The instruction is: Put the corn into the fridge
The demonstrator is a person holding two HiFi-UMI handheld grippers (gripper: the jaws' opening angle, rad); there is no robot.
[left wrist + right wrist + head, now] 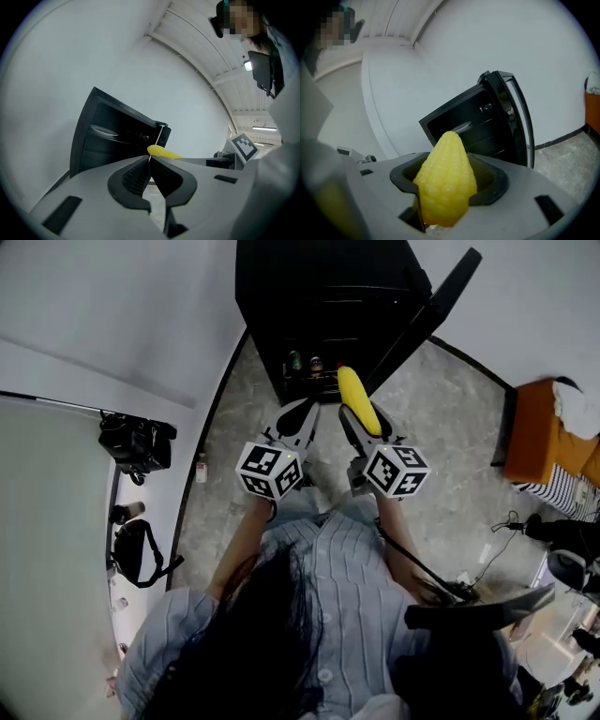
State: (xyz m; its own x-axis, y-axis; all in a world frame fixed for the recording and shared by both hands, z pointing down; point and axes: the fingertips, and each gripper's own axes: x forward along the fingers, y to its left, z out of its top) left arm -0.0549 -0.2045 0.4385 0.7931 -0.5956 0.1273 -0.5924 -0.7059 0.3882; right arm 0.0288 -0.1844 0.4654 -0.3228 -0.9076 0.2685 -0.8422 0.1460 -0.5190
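A yellow corn cob (pixel 445 180) sits clamped between the jaws of my right gripper (pixel 364 418), its tip pointing toward the small black fridge (pixel 323 306). In the head view the corn (pixel 358 399) hangs just in front of the fridge's open front. The fridge door (pixel 427 310) is swung open to the right, and dark shelves (pixel 476 126) with a pale dish show inside. My left gripper (pixel 298 420) is held beside the right one, its jaws shut with nothing between them. From the left gripper view the corn's tip (pixel 161 151) shows past the jaw ends, with the fridge (pixel 117 136) behind.
Small cans or jars (pixel 305 363) stand low inside the fridge. An orange seat (pixel 539 432) stands at the right over grey stone floor (pixel 441 418). A black camera bag (pixel 136 442) and a small bottle (pixel 201 468) lie by the white wall at the left.
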